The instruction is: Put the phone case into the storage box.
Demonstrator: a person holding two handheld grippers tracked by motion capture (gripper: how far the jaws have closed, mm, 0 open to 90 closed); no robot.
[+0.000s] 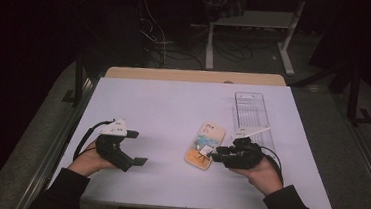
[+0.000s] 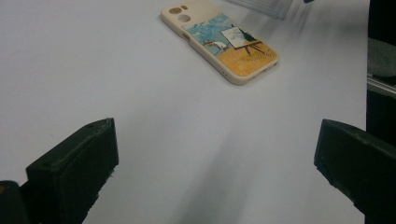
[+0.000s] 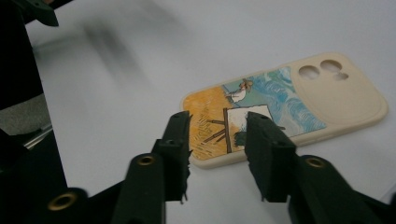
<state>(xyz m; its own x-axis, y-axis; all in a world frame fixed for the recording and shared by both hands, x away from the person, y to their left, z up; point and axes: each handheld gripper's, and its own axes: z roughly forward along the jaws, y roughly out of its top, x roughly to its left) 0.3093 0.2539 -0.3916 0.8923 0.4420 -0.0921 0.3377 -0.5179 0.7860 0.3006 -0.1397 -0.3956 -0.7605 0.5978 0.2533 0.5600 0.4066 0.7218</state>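
Observation:
A cream phone case (image 1: 205,145) printed with a painter at an easel lies camera holes up on the white table (image 1: 172,113), right of centre. My right gripper (image 1: 215,154) sits at its near right end. In the right gripper view the jaws (image 3: 219,126) stand narrowly apart over the case's (image 3: 299,98) orange end. The easel picture shows in the gap, and neither pad visibly presses on it. My left gripper (image 1: 139,147) rests at the table's left, held by a hand, jaws wide open (image 2: 215,158) with nothing between them. It points toward the case (image 2: 219,42).
A clear plastic tray (image 1: 250,114) lies at the back right of the table, just beyond the right gripper, and its corner (image 2: 261,5) appears in the left gripper view. A wooden edge (image 1: 195,76) runs behind the table. Dark floor with cables and a desk frame lies beyond.

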